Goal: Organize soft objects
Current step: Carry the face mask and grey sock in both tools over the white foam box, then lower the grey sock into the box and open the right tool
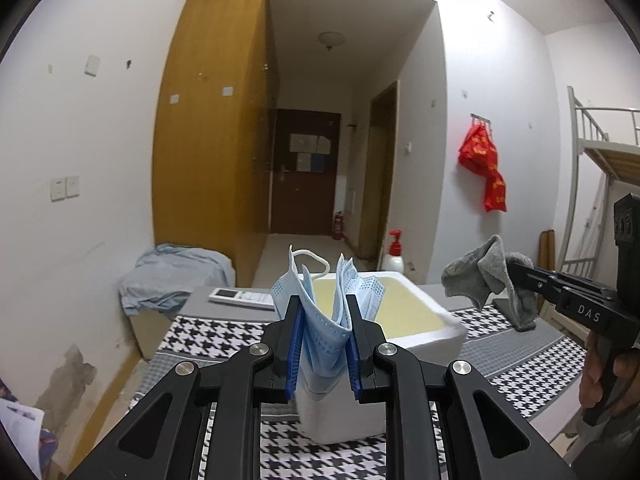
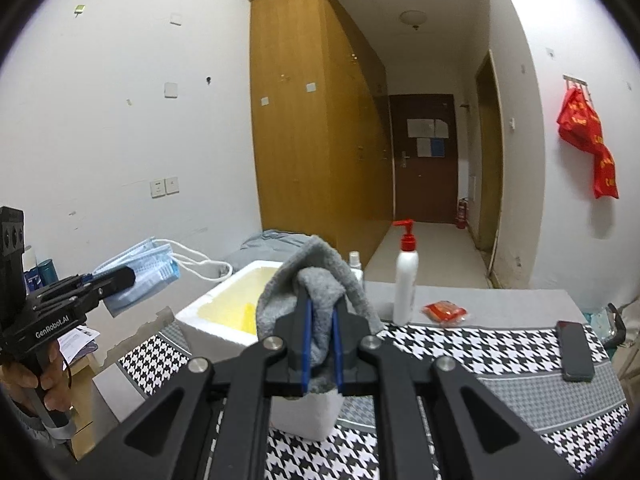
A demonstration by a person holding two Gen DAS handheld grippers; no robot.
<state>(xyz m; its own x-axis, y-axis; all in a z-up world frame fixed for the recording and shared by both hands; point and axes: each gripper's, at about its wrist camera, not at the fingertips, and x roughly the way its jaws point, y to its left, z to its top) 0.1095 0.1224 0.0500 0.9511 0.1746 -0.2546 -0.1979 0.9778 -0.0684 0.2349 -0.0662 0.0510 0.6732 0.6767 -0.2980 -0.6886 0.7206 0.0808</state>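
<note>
Your left gripper (image 1: 323, 320) is clamping a bundle of blue face masks (image 1: 320, 316) between its blue pads, the pleated edges fanning up above the fingertips and a white ear loop (image 1: 310, 258) curling off the top. From the right wrist view the same masks (image 2: 138, 276) are sticking out past that gripper (image 2: 120, 278), held in the air to the left of the foam box (image 2: 208, 320), with the ear loops trailing toward the box's rim.

Your right gripper (image 2: 321, 320) is squeezing a grey sock (image 2: 316, 280); the jaws are pressed tight on the fabric, and the sock is bunching up and draping over both fingertips. In the left wrist view that sock (image 1: 488, 276) is hanging off the gripper's (image 1: 516, 276) tip, up in the air to the right of the box and clear of the cloth below.

The white foam box (image 1: 432, 340) with its yellowish inside is sitting on the houndstooth cloth (image 1: 208, 336) covering the worktop, right ahead of both grippers. Neither the masks nor the sock is inside it; both are being held above the worktop, one on each side of the box.

Beyond the box, a white pump bottle (image 2: 405, 280) with a red top is standing upright on the worktop, a small red packet (image 2: 445, 312) is lying just beside it, and a dark phone (image 2: 576, 350) is lying flat well off to the right. A remote control (image 1: 242, 298) is resting near the box's far left corner.
</note>
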